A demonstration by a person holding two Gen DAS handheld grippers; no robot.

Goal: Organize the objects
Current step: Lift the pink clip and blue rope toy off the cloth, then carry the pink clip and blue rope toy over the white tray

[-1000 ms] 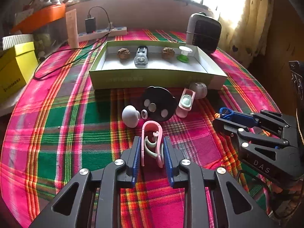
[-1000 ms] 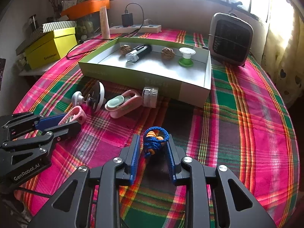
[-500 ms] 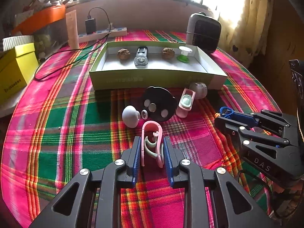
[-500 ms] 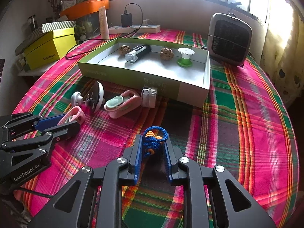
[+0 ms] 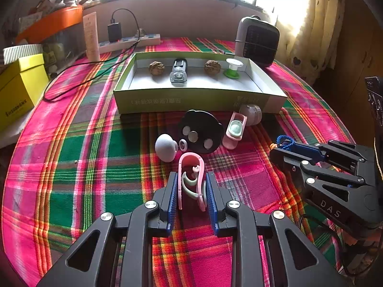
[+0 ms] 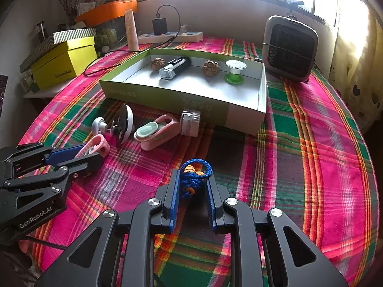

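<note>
My left gripper (image 5: 191,179) is shut on a pink clip (image 5: 191,167) with pale green inner parts, low over the plaid tablecloth. In the right wrist view my right gripper (image 6: 192,179) is shut on a blue cord bundle with orange beads (image 6: 193,179). A green shallow box (image 6: 167,96) stands beyond, holding two walnuts (image 6: 158,64), a black and clear flashlight (image 6: 174,68) and a green and white spool (image 6: 234,71). In front of the box lie a black disc with a white knob (image 5: 198,131), a pink case (image 5: 234,130) and a small white jar (image 5: 251,113).
A grey fan heater (image 6: 289,47) stands at the back right. A power strip (image 6: 170,37) with a charger and cable runs along the back wall. A yellow box (image 6: 64,62) and an orange tray (image 6: 107,12) sit at the left. The table edge curves away right.
My right gripper's jaws have closed in onto the blue cord bundle. The left gripper and the pink clip have stayed as they were.
</note>
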